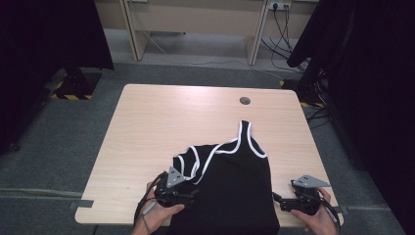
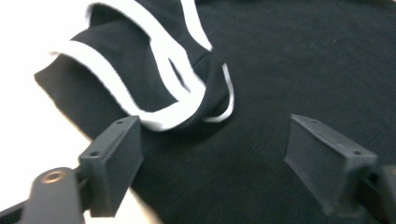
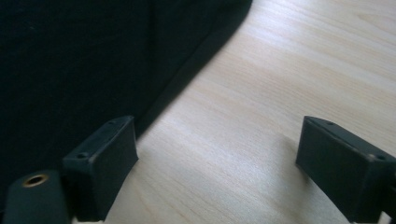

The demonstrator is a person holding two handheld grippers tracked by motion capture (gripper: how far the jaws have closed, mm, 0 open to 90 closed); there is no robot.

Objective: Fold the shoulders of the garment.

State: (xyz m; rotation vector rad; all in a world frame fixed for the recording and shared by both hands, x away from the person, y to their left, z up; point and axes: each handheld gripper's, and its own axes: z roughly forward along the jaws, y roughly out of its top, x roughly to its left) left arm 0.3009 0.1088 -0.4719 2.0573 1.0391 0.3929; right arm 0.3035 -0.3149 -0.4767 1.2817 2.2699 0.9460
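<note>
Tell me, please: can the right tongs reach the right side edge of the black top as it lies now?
Probably yes. The right tongs stand open over bare table, and the black top has its edge just beside one jaw, with nothing lying between.

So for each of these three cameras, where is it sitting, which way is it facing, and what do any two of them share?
High view: above the person's side, looking forward and down on the table; both hands with the left gripper and right gripper.
Left gripper view: rides the left gripper, over the black tank top; open jaws.
Right gripper view: rides the right gripper, facing the top's edge and bare wood; open jaws.
Shared: all see the tank top.
</note>
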